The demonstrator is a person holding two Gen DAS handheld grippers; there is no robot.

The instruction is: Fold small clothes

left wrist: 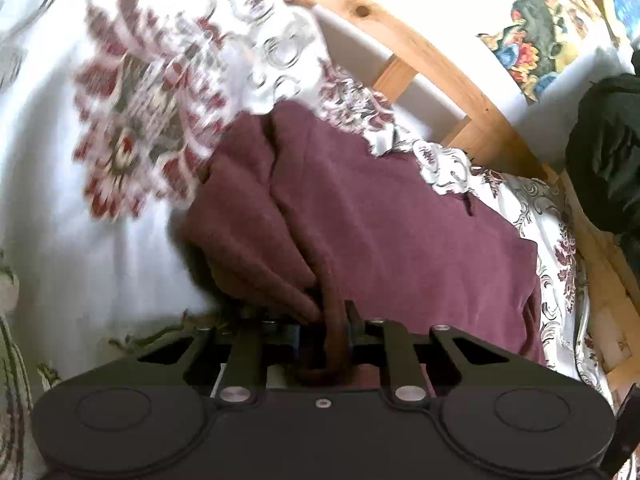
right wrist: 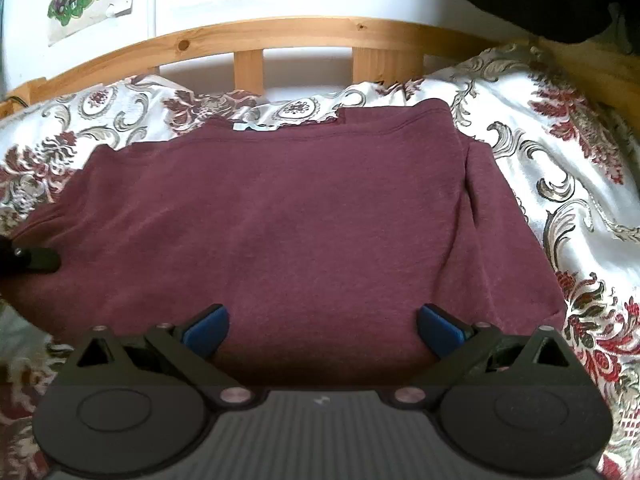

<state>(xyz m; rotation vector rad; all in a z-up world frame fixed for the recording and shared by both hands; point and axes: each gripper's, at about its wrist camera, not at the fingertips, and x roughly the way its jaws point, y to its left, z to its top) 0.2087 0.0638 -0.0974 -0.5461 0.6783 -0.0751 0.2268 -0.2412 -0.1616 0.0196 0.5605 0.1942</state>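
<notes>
- Maroon shirt [right wrist: 280,216] spread flat on floral bedspread [right wrist: 560,152], filling the middle of the right wrist view from 9 o'clock across to 3 o'clock, far hem just short of wooden bed rail [right wrist: 280,32] at 12 o'clock.
- Right gripper [right wrist: 322,330] at 6 o'clock, jaws spread wide, blue pads [right wrist: 206,330] apart over the near edge of the shirt, nothing held between them.
- Left gripper [left wrist: 334,320] at 6 o'clock of its own view, jaws drawn nearly together, pinching a rolled fold of the shirt [left wrist: 380,220], bunched cloth rising toward 11 o'clock.
- Tip of the left gripper [right wrist: 36,258] poking in at 9 o'clock of the right view, touching the shirt's left edge.
- Colourful posters [left wrist: 540,40] on the wall at 1 o'clock, behind the rail [left wrist: 420,52].
- Dark bundle [left wrist: 608,156] at 3 o'clock, beyond the rail, too dim to identify.
- Bedspread [left wrist: 132,120] at 10 o'clock blurred.
</notes>
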